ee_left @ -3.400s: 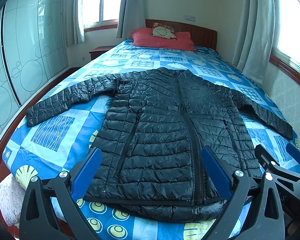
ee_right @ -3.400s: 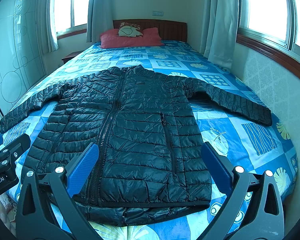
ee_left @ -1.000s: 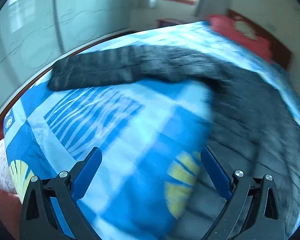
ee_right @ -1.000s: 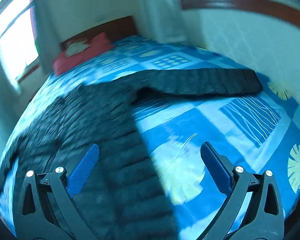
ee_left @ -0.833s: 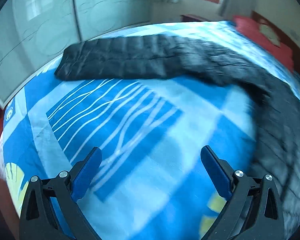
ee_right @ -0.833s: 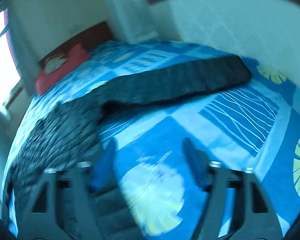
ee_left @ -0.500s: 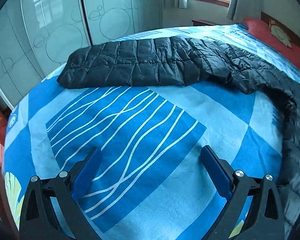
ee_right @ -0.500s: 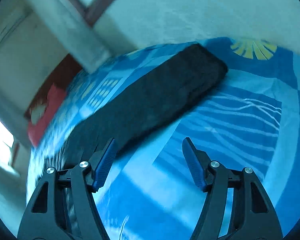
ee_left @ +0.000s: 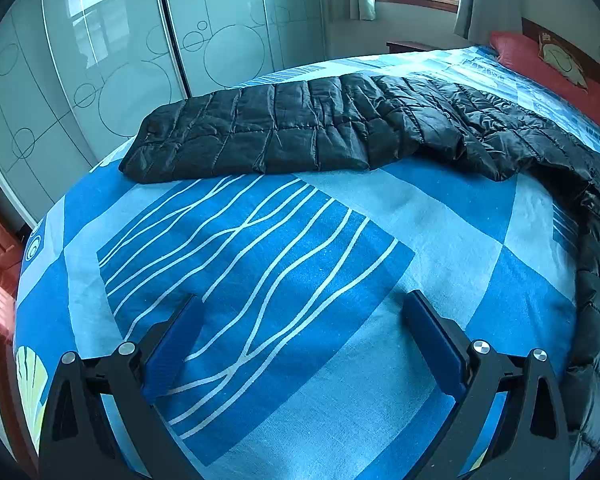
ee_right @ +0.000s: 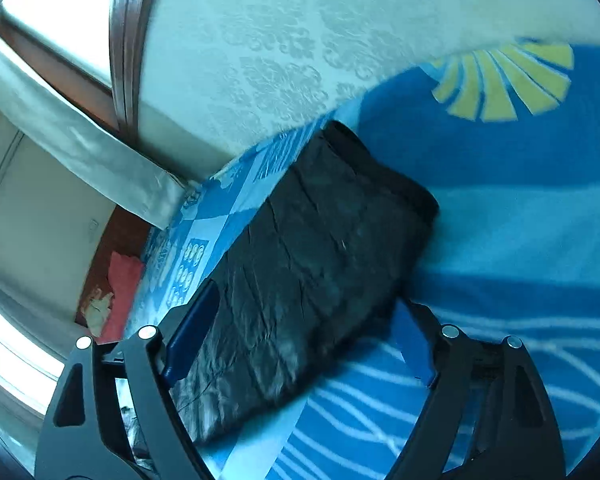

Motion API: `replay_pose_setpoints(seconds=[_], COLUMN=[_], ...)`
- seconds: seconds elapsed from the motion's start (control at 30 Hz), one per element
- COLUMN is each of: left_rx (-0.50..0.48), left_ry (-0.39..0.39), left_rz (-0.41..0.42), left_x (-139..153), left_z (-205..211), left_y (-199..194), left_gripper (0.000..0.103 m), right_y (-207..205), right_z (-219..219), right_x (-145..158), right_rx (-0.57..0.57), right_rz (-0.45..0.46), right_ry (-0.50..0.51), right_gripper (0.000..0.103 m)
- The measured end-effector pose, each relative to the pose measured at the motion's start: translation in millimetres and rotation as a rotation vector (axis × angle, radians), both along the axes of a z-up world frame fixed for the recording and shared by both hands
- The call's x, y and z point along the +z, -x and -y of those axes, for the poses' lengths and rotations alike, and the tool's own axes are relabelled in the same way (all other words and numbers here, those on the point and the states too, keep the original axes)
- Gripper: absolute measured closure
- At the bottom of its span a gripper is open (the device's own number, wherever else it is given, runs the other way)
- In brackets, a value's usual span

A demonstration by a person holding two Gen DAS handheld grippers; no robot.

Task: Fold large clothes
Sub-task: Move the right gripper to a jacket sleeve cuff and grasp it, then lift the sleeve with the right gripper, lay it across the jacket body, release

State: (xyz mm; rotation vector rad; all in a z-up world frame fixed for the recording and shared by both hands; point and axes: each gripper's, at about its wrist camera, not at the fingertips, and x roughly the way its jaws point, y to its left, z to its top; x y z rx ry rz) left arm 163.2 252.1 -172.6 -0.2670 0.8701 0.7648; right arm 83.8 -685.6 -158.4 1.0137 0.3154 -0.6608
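Note:
A black quilted puffer jacket lies flat on the bed. In the left wrist view its left sleeve [ee_left: 268,136] stretches across the blue sheet, cuff at the far left, body at the right edge. My left gripper [ee_left: 300,320] is open and empty, low over the sheet, short of the sleeve. In the right wrist view the right sleeve [ee_right: 320,248] runs between my right gripper's [ee_right: 304,328] open fingers, its cuff beyond the tips near the bed edge. The jaws straddle the sleeve without closing on it.
The blue patterned bedsheet [ee_left: 260,260] covers the bed. Glass wardrobe doors [ee_left: 100,60] stand close beyond the left bed edge. Red pillows [ee_left: 540,56] lie at the headboard. A wallpapered wall [ee_right: 300,40] and grey curtain [ee_right: 80,144] border the right side.
Both grippers swung outward from the jacket's hem to its sleeves. The left has come a little closer to the left sleeve. The right has dropped over the right sleeve near the cuff.

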Motion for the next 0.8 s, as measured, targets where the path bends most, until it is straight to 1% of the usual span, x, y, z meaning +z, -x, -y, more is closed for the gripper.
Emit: replay_pose_setpoints(seconds=[0.03, 0.07, 0.1, 0.17, 0.2, 0.23, 0.27, 0.33, 0.37, 0.5, 0.57, 0.6, 0.67, 0.7, 0.8], left_rx=[0.0, 0.0, 0.001, 0.002, 0.002, 0.002, 0.002, 0.002, 0.002, 0.003, 0.003, 0.003, 0.003, 0.003, 0.003], left_ry=[-0.002, -0.006, -0.009, -0.012, -0.012, -0.012, -0.011, -0.01, -0.011, -0.016, -0.017, -0.016, -0.015, -0.015, -0.015], left_rz=[-0.002, -0.005, -0.007, -0.009, -0.009, -0.009, -0.009, -0.008, -0.007, -0.007, -0.006, -0.006, -0.003, -0.001, 0.001], left_x=[0, 0, 0, 0, -1, -1, -1, -1, -1, -1, -1, -1, -1, -1, -1], left_z=[0, 0, 1, 2, 2, 2, 1, 1, 2, 2, 2, 2, 2, 1, 2], left_y=[-1, 0, -1, -1, -1, -1, -1, -1, -1, -1, -1, -1, -1, -1, -1], left_gripper=[0.004, 0.004, 0.004, 0.004, 0.004, 0.004, 0.004, 0.004, 0.004, 0.004, 0.004, 0.004, 0.004, 0.004, 0.004], right_y=[-1, 0, -2, -1, -2, -1, -2, -5, -7, -24, -47, -55, -82, -99, -140], right_z=[1, 1, 3, 6, 10, 13, 15, 12, 8, -32, -70, -84, -128, -158, -231], right_x=[0, 0, -1, -3, -5, -7, -7, 2, 8, 47, 71, 77, 95, 103, 117], right_rx=[-0.005, -0.015, -0.034, -0.055, -0.057, -0.047, -0.034, -0.016, -0.009, 0.08, 0.175, 0.21, 0.315, 0.381, 0.526], right_rz=[-0.005, -0.019, -0.042, -0.071, -0.079, -0.076, -0.069, -0.064, -0.06, -0.037, -0.031, -0.028, -0.022, -0.021, -0.015], right_ry=[0.009, 0.015, 0.02, 0.022, 0.018, 0.007, -0.002, 0.017, 0.036, 0.159, 0.246, 0.269, 0.329, 0.368, 0.436], right_gripper=[0.023, 0.031, 0.037, 0.063, 0.073, 0.086, 0.092, 0.096, 0.097, 0.097, 0.097, 0.097, 0.098, 0.098, 0.098])
